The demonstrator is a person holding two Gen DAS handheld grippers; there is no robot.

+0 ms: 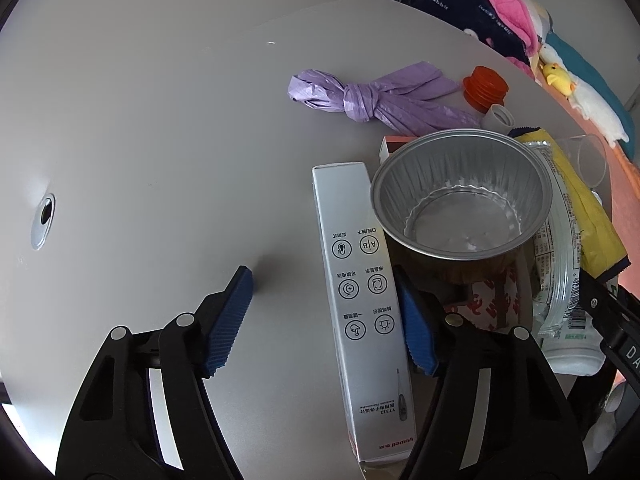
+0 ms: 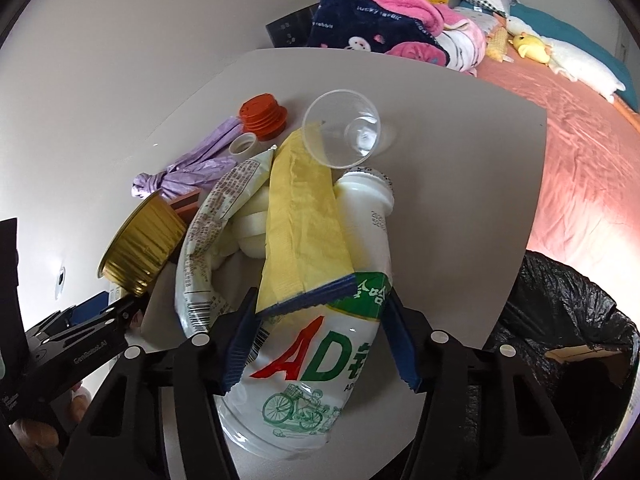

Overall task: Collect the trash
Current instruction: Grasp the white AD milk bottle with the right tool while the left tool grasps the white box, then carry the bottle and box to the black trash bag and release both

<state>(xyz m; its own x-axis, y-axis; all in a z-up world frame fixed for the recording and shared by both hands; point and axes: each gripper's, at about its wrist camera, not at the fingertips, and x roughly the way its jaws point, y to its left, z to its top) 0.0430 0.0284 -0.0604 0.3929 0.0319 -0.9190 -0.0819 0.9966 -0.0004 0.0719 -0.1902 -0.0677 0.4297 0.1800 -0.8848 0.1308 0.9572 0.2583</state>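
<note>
Left gripper (image 1: 326, 318) w/ jaws partly open around silver box (image 1: 360, 312), left pad clear of it. Right gripper (image 2: 318, 340) clamped on white bottle (image 2: 320, 360) on table (image 2: 460, 200).

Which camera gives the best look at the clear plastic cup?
The right wrist view: the clear plastic cup lies on its side, mouth toward the camera, its whole rim visible above the yellow wrapper. The left wrist view catches only part of it at the far right edge, behind the foil bowl.
</note>
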